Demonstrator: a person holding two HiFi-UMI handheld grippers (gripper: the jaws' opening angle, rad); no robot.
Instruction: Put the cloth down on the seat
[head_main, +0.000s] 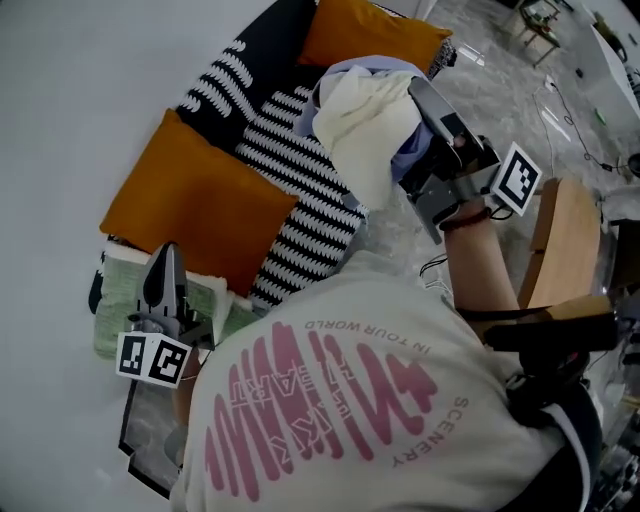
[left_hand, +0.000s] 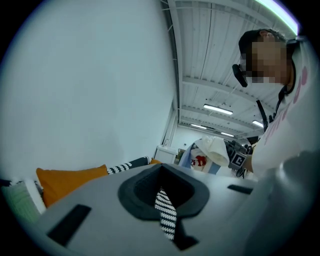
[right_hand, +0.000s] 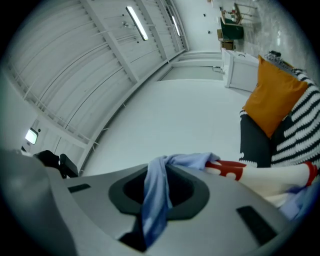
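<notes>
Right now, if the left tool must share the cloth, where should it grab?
On the cloth, I'd take the cream fold hanging lowest, coming from below and the left. It droops free and bunched; the top is already pinched in the right tool.

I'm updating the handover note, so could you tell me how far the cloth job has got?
Done: the cloth is picked up, pinched in the right tool. In hand: it hangs bunched in the air above the striped cushion. Left: lowering it there and releasing.
</notes>
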